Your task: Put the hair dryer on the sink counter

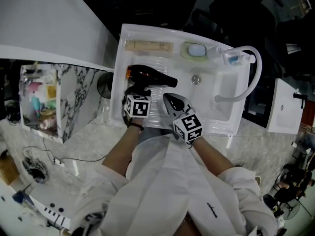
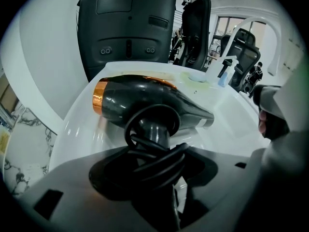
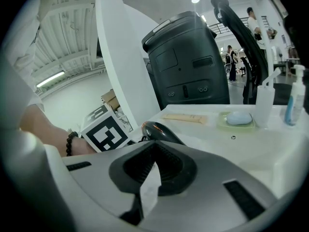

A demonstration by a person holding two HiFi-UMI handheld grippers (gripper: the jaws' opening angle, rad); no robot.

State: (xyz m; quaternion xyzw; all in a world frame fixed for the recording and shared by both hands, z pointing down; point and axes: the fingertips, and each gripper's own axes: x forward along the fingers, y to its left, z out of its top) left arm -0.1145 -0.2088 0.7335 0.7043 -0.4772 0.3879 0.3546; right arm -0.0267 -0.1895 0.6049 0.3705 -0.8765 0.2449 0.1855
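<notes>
A black hair dryer (image 1: 147, 75) with an orange rear end lies across the ribbed left part of the white sink counter (image 1: 206, 90), its nozzle pointing toward the basin. My left gripper (image 1: 139, 91) is shut on the dryer's handle. In the left gripper view the cord-wrapped handle (image 2: 155, 144) sits between the jaws of the left gripper (image 2: 154, 166), under the dryer's body (image 2: 145, 98). My right gripper (image 1: 173, 102) hovers just right of it, shut and empty. The right gripper view shows that gripper (image 3: 147, 180) with the hair dryer (image 3: 159, 132) just ahead.
A beige tube (image 1: 147, 46), a soap dish (image 1: 196, 50) and a pump bottle (image 1: 231, 58) line the counter's far edge. A curved white faucet (image 1: 248, 77) arches over the basin (image 1: 226, 95). A black bin (image 2: 128, 28) stands behind the sink. A marble-sided shelf (image 1: 42, 102) stands at the left.
</notes>
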